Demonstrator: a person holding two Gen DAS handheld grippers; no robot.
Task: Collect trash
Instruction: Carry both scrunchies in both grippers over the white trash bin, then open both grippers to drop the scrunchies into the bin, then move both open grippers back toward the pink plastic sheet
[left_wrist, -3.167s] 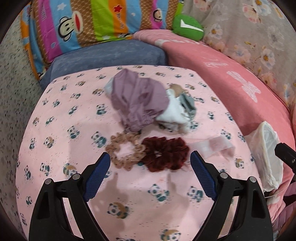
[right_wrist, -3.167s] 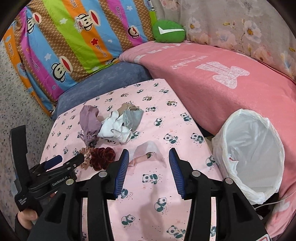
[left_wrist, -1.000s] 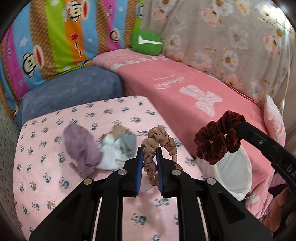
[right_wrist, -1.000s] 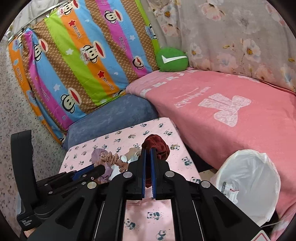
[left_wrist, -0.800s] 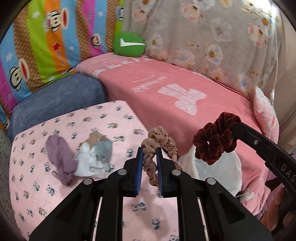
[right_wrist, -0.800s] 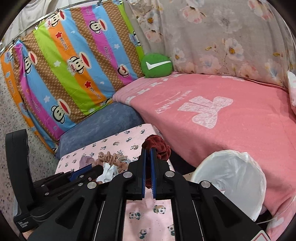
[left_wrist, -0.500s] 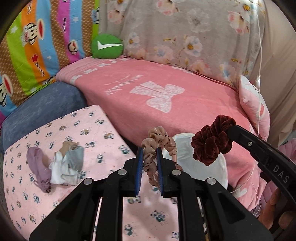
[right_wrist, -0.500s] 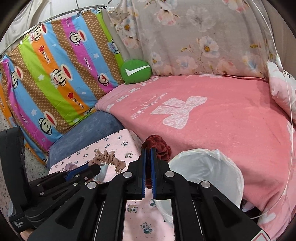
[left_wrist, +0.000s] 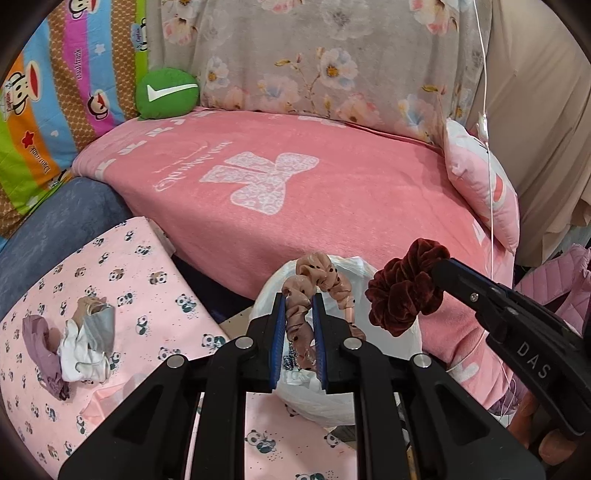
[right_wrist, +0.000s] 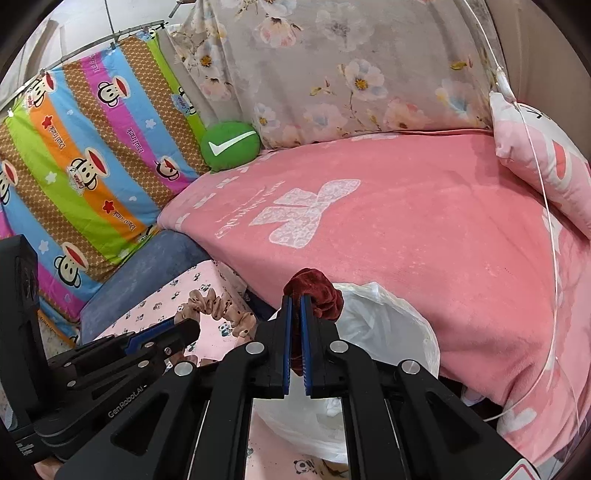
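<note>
Crowding trash bag (left_wrist: 343, 402): both held scrunchies (left_wrist: 314, 288).

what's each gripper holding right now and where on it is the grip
The left gripper pinches the tan scrunchie across one side of its ring. The right gripper is shut on the dark red scrunchie, also on one side of its ring.

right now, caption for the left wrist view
Left tool gripping spotted tan fabric scrunchie above white plastic bag-lined bin.
</note>
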